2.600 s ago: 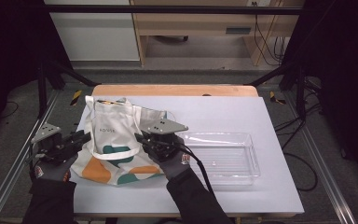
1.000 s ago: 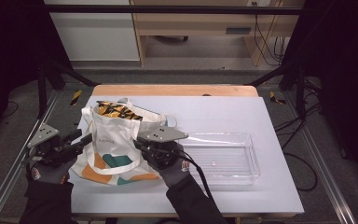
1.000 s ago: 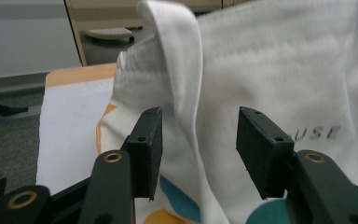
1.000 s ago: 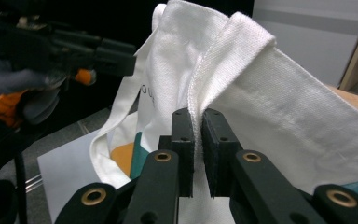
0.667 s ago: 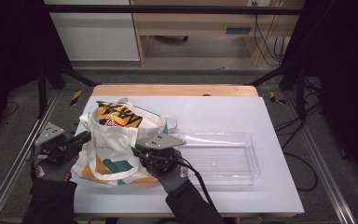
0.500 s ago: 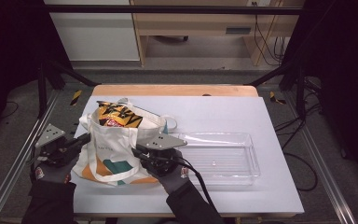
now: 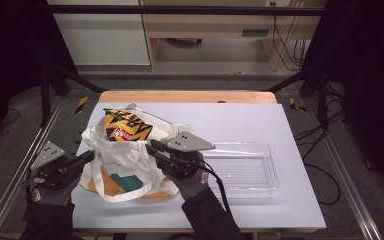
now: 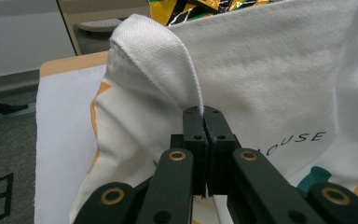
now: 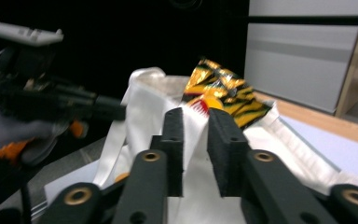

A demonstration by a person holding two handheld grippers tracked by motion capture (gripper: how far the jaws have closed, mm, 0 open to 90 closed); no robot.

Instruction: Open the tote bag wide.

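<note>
A white tote bag point(image 7: 125, 172) with orange and teal print stands upright at the table's left, its mouth held open. A yellow and black snack bag point(image 7: 125, 126) sticks out of its top. My left gripper point(image 7: 89, 155) is shut on the bag's left rim; in the left gripper view its jaws point(image 8: 204, 112) pinch the white cloth point(image 8: 270, 70). My right gripper point(image 7: 150, 146) holds the right rim. Its jaws point(image 9: 196, 116) have just been opening slightly, with folded cloth point(image 9: 144, 100) still pressed between them and the snack bag point(image 9: 219, 91) just beyond.
A clear plastic tray point(image 7: 267, 172) lies to the right of the bag, close behind my right hand. White table surface point(image 7: 240, 120) stretches beyond it. The table's wooden far edge point(image 7: 185, 96) and metal frame rails border the workspace.
The tote lay flat and now stands raised with its mouth open and the snack bag showing. My left gripper has shut on its rim. My right gripper shifted slightly.
</note>
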